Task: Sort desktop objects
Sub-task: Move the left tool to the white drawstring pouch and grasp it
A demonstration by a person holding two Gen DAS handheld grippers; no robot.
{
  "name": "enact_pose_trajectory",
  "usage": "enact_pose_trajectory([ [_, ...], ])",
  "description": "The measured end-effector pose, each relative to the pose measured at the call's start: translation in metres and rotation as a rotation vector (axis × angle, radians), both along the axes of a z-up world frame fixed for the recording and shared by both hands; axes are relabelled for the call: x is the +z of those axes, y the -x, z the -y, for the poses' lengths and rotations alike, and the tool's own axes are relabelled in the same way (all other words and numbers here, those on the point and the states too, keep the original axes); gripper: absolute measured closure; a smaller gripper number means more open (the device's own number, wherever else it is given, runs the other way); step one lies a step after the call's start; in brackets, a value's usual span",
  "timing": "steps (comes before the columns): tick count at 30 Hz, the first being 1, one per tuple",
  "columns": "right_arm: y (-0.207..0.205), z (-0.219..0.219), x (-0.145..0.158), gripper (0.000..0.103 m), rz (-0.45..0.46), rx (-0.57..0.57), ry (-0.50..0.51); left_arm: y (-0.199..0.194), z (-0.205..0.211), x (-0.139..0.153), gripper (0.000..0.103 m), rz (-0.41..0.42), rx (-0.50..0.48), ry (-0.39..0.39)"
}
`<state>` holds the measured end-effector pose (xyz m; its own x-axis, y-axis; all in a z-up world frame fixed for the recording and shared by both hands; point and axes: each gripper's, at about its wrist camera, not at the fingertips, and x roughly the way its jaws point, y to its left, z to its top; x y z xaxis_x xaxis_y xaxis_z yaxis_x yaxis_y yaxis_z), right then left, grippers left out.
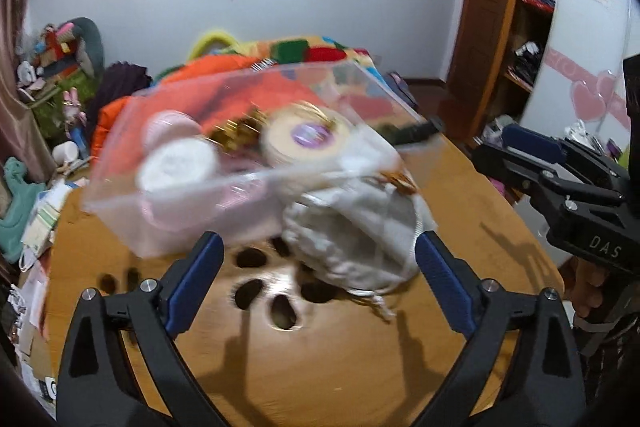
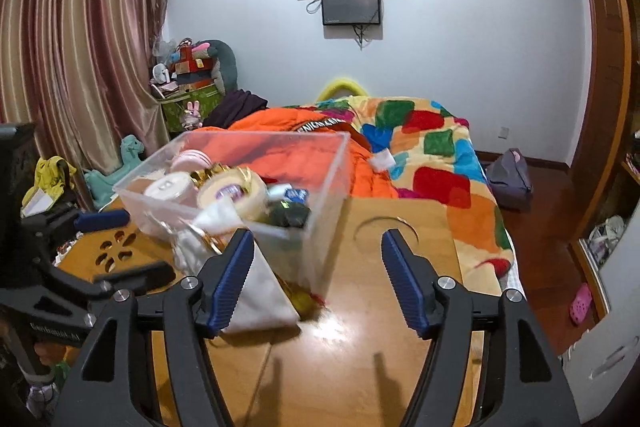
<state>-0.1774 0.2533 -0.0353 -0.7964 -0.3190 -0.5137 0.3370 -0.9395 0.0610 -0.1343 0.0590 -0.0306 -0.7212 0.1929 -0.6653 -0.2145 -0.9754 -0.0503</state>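
A clear plastic box [image 1: 224, 163] [image 2: 320, 187] stands tilted on the wooden table, propped over a white cloth pouch [image 1: 360, 239] [image 2: 256, 295]. In the box are round white and pink jars [image 1: 176, 163] [image 2: 170, 187], a cream tin with a purple label [image 1: 306, 137] [image 2: 232, 193], gold trinkets and a dark item. My left gripper [image 1: 320, 275] is open, just short of the box and the pouch. My right gripper [image 2: 316, 275] is open, its left finger against the pouch, the box corner between its fingers. The left view is blurred.
The wooden table [image 2: 360, 347] has cut-out holes [image 1: 256, 291] near the box. A bed with a colourful quilt [image 2: 432, 147] lies behind it. Clutter piles up at the left [image 1: 40, 211]. A wooden shelf unit [image 1: 520, 27] stands on the right. The other gripper shows at each view's edge [image 1: 560, 179].
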Motion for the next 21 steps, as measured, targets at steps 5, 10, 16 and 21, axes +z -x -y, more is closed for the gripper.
enact_pose_trajectory([
  [5, 0.002, -0.023, -0.011, 0.04, 0.041, -0.028, 0.038, 0.011, -0.028, -0.012, 0.006, 0.035, -0.029, 0.026],
  [10, 0.005, -0.036, -0.017, 0.04, 0.059, -0.036, 0.052, 0.022, -0.045, -0.018, 0.002, 0.034, 0.024, 0.06],
  [16, 0.009, -0.041, -0.026, 0.04, 0.09, -0.033, 0.082, 0.034, -0.053, -0.027, 0.001, 0.071, 0.099, 0.046],
  [21, 0.009, -0.04, -0.03, 0.04, 0.103, -0.024, 0.089, 0.04, -0.052, -0.04, 0.005, 0.14, 0.105, -0.008],
])
